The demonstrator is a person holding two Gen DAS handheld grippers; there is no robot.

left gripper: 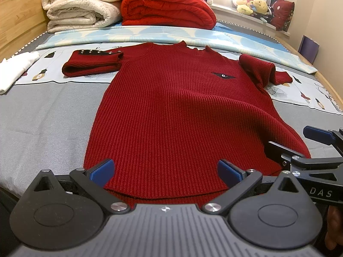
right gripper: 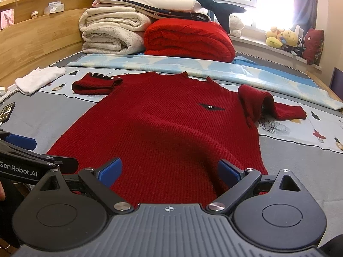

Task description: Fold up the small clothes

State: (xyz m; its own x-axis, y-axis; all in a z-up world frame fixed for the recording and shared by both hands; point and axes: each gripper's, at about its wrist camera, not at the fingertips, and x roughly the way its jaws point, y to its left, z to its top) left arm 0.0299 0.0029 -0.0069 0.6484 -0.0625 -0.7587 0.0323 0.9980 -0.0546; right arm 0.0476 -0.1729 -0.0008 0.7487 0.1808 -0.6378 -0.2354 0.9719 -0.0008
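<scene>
A dark red knit sweater (left gripper: 178,107) lies flat on the bed, neck at the far end, hem nearest me. Its left sleeve (left gripper: 92,63) is folded back with a row of metal studs on top; its right sleeve (left gripper: 263,70) is bunched up. It also shows in the right wrist view (right gripper: 163,128). My left gripper (left gripper: 166,172) is open, its blue pads over the left part of the hem. My right gripper (right gripper: 169,173) is open over the right part of the hem; it also shows in the left wrist view (left gripper: 300,147).
Folded cream blankets (right gripper: 111,32) and a red quilt (right gripper: 188,40) are stacked at the head of the bed. A folded white garment (right gripper: 38,79) lies at the far left. Plush toys (right gripper: 283,38) sit on the windowsill. A wooden headboard (right gripper: 38,38) runs along the left.
</scene>
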